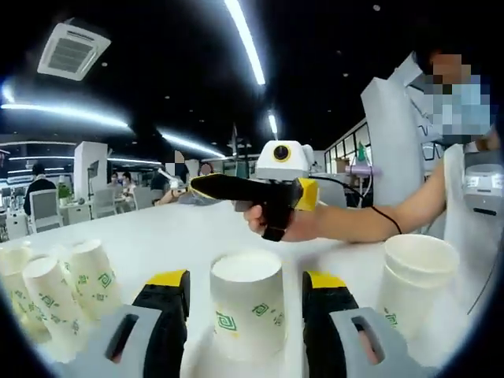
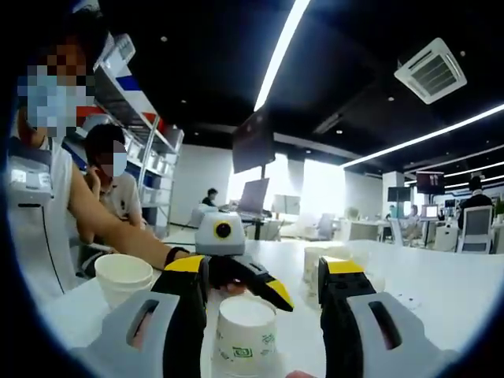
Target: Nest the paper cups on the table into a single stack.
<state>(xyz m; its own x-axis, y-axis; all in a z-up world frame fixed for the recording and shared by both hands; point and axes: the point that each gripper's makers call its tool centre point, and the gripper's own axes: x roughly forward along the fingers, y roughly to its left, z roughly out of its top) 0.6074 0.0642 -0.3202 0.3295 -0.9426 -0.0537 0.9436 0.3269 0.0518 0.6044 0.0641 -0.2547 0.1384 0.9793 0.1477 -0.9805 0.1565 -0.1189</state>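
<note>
Each gripper is built from two grey fingers with slotted openings, faced in black and capped with yellow tips, as seen on the left gripper (image 1: 246,315) and the right gripper (image 2: 264,315). In the left gripper view, the right gripper's black handle, yellow accents and white housing are seen, gripped by a hand (image 1: 287,224). A white sleeveless garment is worn, and a dark band is worn at the wrist.

White table (image 1: 189,228) carries everything. On it: an upside-down paper cup (image 1: 249,303) in the middle, base up; an upright stack of cups (image 1: 415,283) near the table's edge; a cluster of cups (image 1: 59,291) off to the other side, tilted in the left gripper view.
</note>
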